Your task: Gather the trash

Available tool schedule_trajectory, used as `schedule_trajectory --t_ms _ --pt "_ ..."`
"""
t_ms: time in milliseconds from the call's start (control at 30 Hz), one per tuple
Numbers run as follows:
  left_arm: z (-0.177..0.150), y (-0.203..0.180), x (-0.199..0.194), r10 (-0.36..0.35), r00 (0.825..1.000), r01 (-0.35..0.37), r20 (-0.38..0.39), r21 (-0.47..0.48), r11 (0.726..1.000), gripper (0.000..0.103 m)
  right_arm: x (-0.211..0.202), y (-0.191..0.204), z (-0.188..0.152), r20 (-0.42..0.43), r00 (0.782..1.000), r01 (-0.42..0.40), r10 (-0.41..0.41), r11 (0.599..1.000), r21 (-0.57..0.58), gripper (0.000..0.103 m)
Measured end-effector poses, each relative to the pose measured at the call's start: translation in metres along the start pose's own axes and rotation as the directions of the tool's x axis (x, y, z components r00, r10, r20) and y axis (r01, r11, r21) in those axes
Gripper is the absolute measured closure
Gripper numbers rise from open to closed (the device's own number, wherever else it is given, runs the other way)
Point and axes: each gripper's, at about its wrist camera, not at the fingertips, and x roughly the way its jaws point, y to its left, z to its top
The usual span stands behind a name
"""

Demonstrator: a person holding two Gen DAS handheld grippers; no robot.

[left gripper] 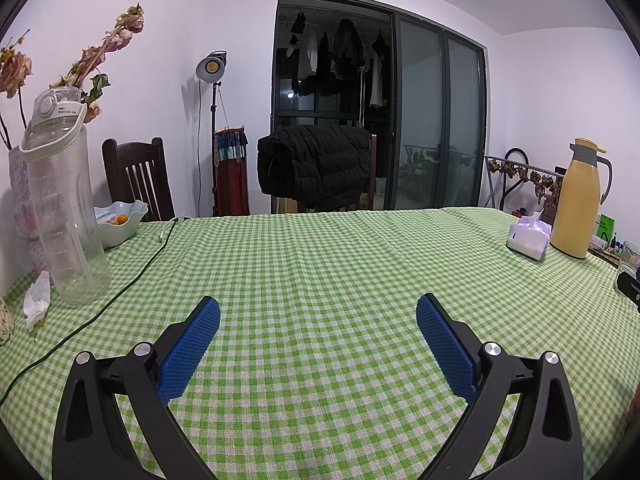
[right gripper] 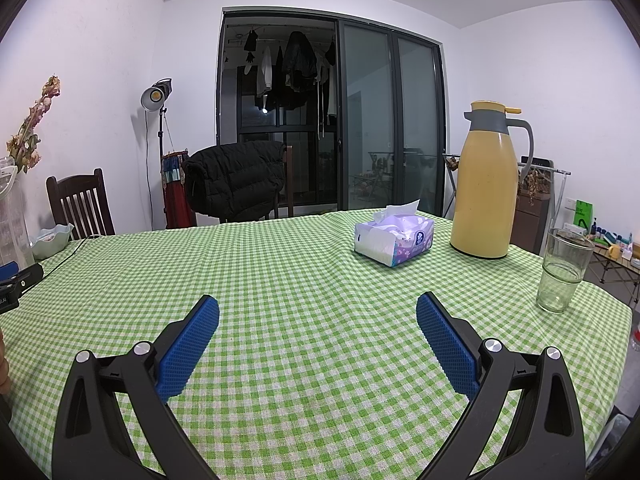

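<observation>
Far left on tabletop (left gripper: 320, 264): crumpled tissue (left gripper: 37, 300), long axis upright, touching water bottle (left gripper: 64, 216) base. Left tongs (left gripper: 318, 320) nearer, agape, empty. Right tongs (right gripper: 318, 320) likewise agape, empty, well apart.

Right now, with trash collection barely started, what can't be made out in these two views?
- Crumpled tissue, left wrist view: partly hidden behind the water bottle; absent from the right view.
- Bowl contents, left view: too small to identify.
- Trash bin: in neither view.
- Drinking glass, left view: cut off by the frame edge.
- Bottle print: too faint to read.
</observation>
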Motion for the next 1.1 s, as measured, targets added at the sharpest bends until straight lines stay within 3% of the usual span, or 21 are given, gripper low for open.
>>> schedule_trajectory --t_ms 900,1000,1100 --pt "-0.0029 -0.0010 -0.0017 0.016 1.000 -0.016 -0.008 -0.001 1.000 0.008 -0.0002 -0.0002 0.0001 0.000 1.000 -0.001 0.001 1.000 0.001 0.008" --pt "-0.0034 -0.0037 -0.0078 -0.013 1.000 0.013 0.018 0.011 1.000 0.008 -0.0002 -0.0003 0.0001 0.000 1.000 -0.001 0.001 1.000 0.001 0.008" --pt "-0.0036 -0.0071 -0.0065 0.010 1.000 -0.010 0.009 0.020 1.000 0.008 0.0001 -0.0003 0.0001 -0.003 1.000 0.001 -0.001 1.000 0.001 0.008"
